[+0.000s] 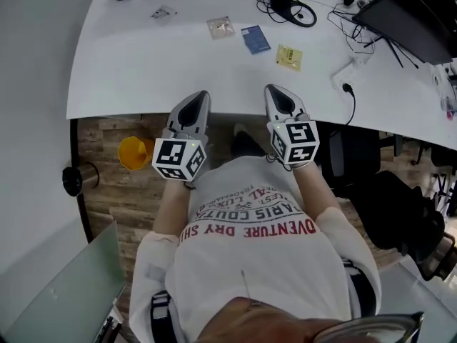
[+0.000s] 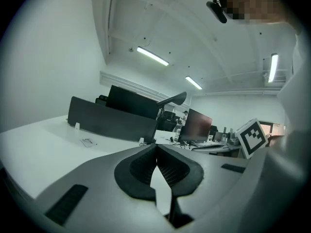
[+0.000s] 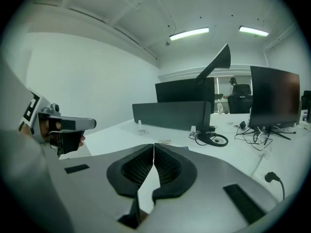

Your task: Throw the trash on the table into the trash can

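Observation:
Several pieces of trash lie on the white table (image 1: 128, 70): a clear wrapper (image 1: 163, 13), a beige packet (image 1: 221, 27), a blue packet (image 1: 255, 39) and a yellow packet (image 1: 289, 57). An orange trash can (image 1: 133, 153) stands on the floor under the table's left end. My left gripper (image 1: 201, 96) and right gripper (image 1: 275, 91) hover side by side over the table's near edge, well short of the trash. Both are shut and hold nothing. In the left gripper view the jaws meet (image 2: 156, 148), with the clear wrapper (image 2: 88, 141) far ahead. In the right gripper view the jaws (image 3: 154, 146) also touch.
Coiled black cables (image 1: 293, 9) lie at the back of the table, and a plug on its cord (image 1: 347, 88) near the right edge. A dark monitor (image 1: 407, 20) stands at the right. A black chair (image 1: 389, 206) is under the table's right side. A black cylinder (image 1: 73, 180) sits by the wall.

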The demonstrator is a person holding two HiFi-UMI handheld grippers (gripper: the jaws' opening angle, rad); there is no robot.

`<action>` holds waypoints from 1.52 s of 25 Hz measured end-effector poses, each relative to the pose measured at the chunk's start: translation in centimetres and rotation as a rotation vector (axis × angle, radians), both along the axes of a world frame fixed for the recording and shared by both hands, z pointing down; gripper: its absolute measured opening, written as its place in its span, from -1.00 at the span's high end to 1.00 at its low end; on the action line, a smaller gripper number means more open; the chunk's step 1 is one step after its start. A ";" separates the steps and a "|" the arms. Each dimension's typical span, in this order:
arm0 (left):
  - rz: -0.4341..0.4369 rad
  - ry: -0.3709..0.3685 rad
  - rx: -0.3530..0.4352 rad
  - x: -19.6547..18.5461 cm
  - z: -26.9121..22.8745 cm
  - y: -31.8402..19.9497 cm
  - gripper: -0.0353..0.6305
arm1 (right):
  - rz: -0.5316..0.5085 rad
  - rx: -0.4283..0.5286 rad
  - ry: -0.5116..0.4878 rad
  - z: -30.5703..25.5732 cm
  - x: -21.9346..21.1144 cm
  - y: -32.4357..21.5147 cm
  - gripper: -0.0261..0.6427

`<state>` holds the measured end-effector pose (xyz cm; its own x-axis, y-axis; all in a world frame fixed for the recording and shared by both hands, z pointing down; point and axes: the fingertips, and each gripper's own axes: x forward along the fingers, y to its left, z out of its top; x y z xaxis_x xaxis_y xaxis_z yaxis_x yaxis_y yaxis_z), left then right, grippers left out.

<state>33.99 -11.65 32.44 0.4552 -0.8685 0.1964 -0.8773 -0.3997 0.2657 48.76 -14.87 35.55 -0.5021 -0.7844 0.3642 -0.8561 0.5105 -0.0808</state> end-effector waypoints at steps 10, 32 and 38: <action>-0.056 -0.046 -0.095 1.7 4.1 -12.9 0.82 | -0.057 -0.209 0.080 7.6 1.2 -14.9 0.75; -0.085 -0.035 -0.294 3.3 13.4 -22.3 0.82 | -0.037 -0.587 0.312 24.2 2.7 -24.4 0.31; -0.081 -0.035 -0.293 3.9 13.5 -22.6 0.82 | -0.056 -0.571 0.315 24.5 3.1 -24.6 0.45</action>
